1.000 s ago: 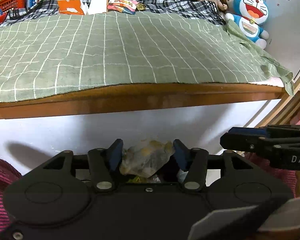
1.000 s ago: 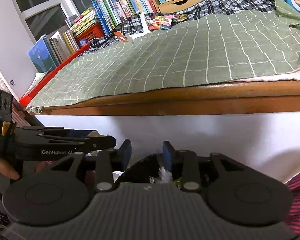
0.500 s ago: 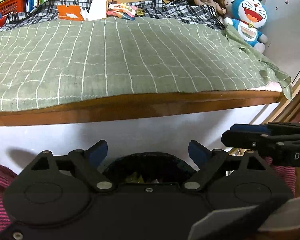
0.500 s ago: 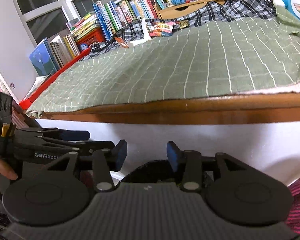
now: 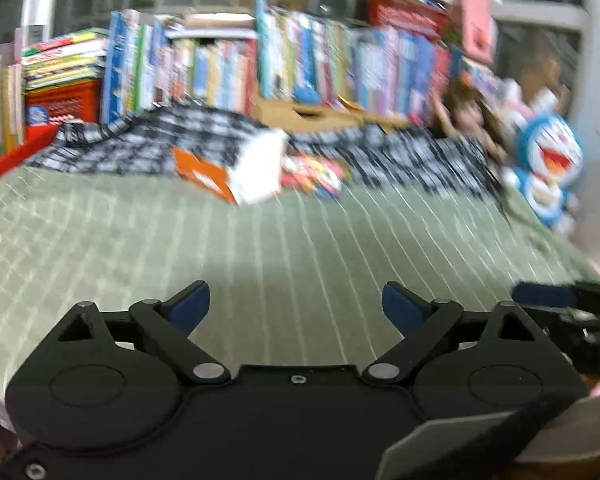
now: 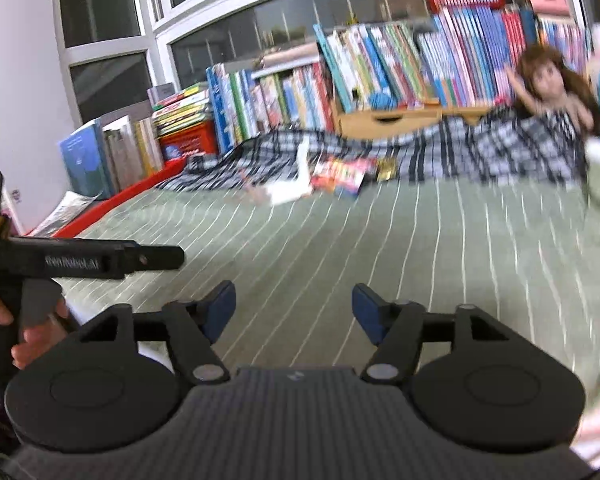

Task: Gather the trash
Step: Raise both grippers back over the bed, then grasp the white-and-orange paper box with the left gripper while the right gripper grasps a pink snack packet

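Both views are blurred by motion. My left gripper (image 5: 296,306) is open and empty above the green checked cloth (image 5: 260,240). My right gripper (image 6: 294,312) is open too, with nothing between its fingers. Far across the cloth lie an orange and white packet (image 5: 236,172) and a colourful snack wrapper (image 5: 320,172). The right wrist view shows the white packet (image 6: 288,192), the colourful wrapper (image 6: 340,174) and a small gold wrapper (image 6: 386,168). The left gripper's body (image 6: 80,260) sits at that view's left, held by a hand (image 6: 24,340).
Rows of books (image 6: 380,64) and a red basket (image 5: 60,100) line the back under the window. A black and white plaid cloth (image 5: 160,148) lies behind the trash. A doll (image 6: 548,88) and a blue plush toy (image 5: 548,164) sit at the far right. A wooden box (image 6: 384,120) stands mid-back.
The left gripper let go of the crumpled wrapper over a dark bin below the table edge. Both grippers then rose above the table and now face its far side.
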`<state>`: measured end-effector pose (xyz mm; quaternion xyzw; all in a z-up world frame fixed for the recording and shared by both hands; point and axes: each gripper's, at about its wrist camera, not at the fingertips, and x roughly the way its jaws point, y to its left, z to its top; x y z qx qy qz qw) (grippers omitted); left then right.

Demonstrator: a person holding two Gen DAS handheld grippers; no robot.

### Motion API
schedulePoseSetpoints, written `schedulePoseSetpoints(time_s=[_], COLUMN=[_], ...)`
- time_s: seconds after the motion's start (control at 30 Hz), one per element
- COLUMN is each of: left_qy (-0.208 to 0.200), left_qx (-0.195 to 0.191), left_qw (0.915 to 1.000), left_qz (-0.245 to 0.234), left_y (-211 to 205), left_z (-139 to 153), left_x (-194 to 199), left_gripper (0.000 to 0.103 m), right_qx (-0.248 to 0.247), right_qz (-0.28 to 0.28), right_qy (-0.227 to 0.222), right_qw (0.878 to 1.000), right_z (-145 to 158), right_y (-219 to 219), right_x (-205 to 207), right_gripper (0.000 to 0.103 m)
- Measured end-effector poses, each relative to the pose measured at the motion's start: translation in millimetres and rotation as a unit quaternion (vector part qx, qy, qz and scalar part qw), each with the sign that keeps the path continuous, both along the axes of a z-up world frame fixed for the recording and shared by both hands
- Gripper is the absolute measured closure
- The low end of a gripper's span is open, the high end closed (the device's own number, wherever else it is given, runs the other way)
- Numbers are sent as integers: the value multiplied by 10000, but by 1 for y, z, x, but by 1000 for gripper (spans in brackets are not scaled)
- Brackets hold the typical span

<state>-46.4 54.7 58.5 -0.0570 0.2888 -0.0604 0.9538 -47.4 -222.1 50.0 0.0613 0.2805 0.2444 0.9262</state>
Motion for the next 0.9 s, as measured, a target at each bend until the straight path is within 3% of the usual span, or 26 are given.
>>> schedulePoseSetpoints(time_s=[0.23, 0.47, 0.67, 0.77, 0.83, 0.9], left_qy=[-31, 294, 551, 672, 634, 615], left_qx=[-569, -799, -752, -719, -570, -473], left_qw=[9952, 9815, 9794, 9790, 9799, 9816], left_qz=[794, 1713, 1792, 1785, 1802, 1744], left_y=[34, 54, 49, 49, 48, 47], left_z=[-5, -39, -65, -77, -79, -79], left_x=[101, 197, 246, 263, 265, 266], left_gripper=[10, 13, 22, 41, 66, 80], right_qx=[-65, 239, 629, 653, 655, 656], right_qz=[-345, -757, -947, -980, -1014, -1027], right_qy=[233, 783, 1197, 1299, 1323, 1334], right_qw=[9991, 9938, 9863, 9845, 9838, 9835], right_z=[-2, -21, -45, -57, -64, -70], right_y=[17, 28, 37, 46, 52, 60], right_x=[87, 174, 235, 258, 269, 278], right_gripper=[18, 16, 11, 10, 10, 8])
